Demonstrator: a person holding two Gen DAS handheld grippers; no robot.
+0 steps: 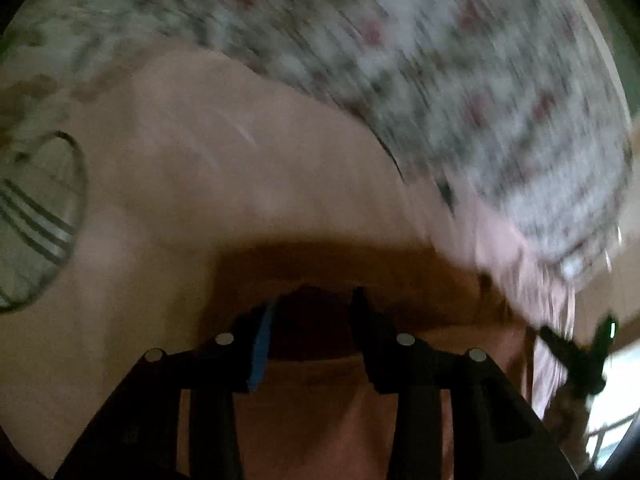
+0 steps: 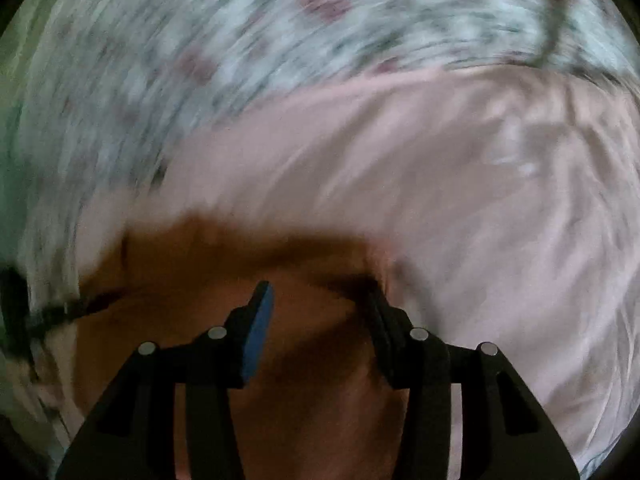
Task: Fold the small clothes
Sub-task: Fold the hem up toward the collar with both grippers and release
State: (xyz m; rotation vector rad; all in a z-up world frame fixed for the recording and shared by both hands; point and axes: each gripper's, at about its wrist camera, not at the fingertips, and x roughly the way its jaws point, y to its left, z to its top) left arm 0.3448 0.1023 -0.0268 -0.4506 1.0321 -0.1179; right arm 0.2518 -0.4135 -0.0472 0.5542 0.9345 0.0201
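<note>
both views badly smeared; detail is poor.

pink garment lies spread on a floral bedsheet, filling the lower and right part of the right wrist view and most of the left wrist view. its far edge runs as a long, slightly curved line against the sheet.

left gripper: fingers apart, low over the cloth in their own dark shadow. no fabric seen between them; contact with the cloth cannot be told.

right gripper: fingers apart too, tips at or just above the pink cloth, nothing visibly pinched.

the right gripper also shows at the right edge of the left wrist view, beside a hanging, gathered strip of pink cloth.

striped item lies at far left of the left wrist view, separate from the pink piece. what it is cannot be told.

progress, as judged: early. garment looks mostly flat and open, no clear finished fold. grasping an edge and folding over remain.

orientation: long axis seems to run left to right across both views. which end is neck or hem cannot be told.
</note>
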